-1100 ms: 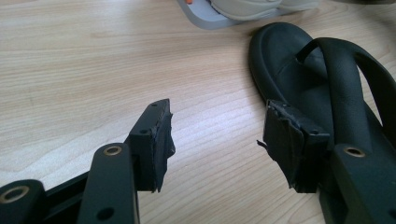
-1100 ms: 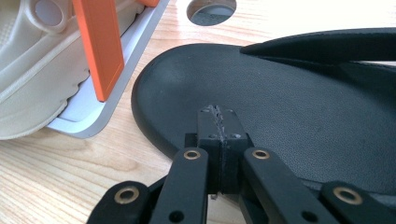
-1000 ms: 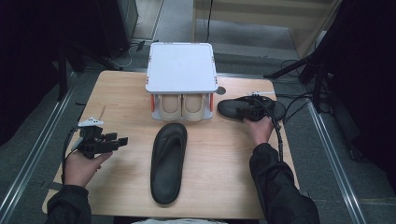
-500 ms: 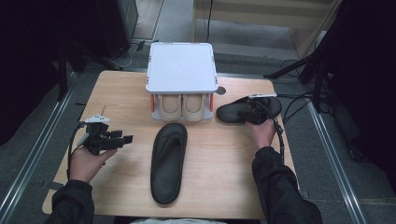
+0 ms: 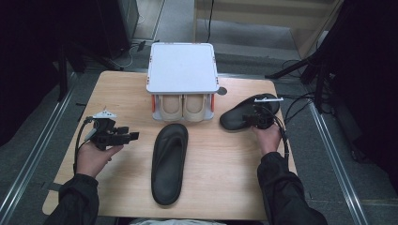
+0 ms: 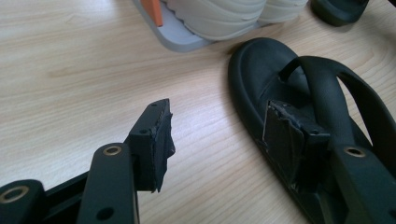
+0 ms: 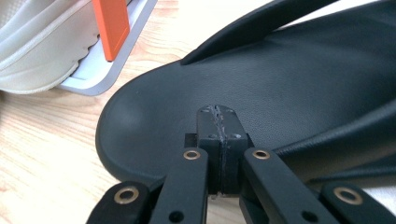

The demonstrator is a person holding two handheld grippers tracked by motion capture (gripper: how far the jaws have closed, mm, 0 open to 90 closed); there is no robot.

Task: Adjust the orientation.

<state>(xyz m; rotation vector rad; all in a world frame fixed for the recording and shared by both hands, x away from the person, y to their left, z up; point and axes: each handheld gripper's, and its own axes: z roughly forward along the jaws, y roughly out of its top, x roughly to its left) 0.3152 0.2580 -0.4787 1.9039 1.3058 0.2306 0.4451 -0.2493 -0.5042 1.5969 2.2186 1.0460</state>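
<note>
At the left, the left gripper point(image 5: 133, 136) is held with its jaws released and nothing between them, aimed at the black sandal point(image 5: 169, 161) lying flat mid-surface, not yet grasped. Behind it, the white rack point(image 5: 182, 68) already houses a beige pair point(image 5: 184, 105). At the right, the right gripper point(image 7: 217, 116) rests clenched, nothing between its jaws, over the second black sandal point(image 5: 244, 115), just right of the rack; both sandals seem left to stow
</note>
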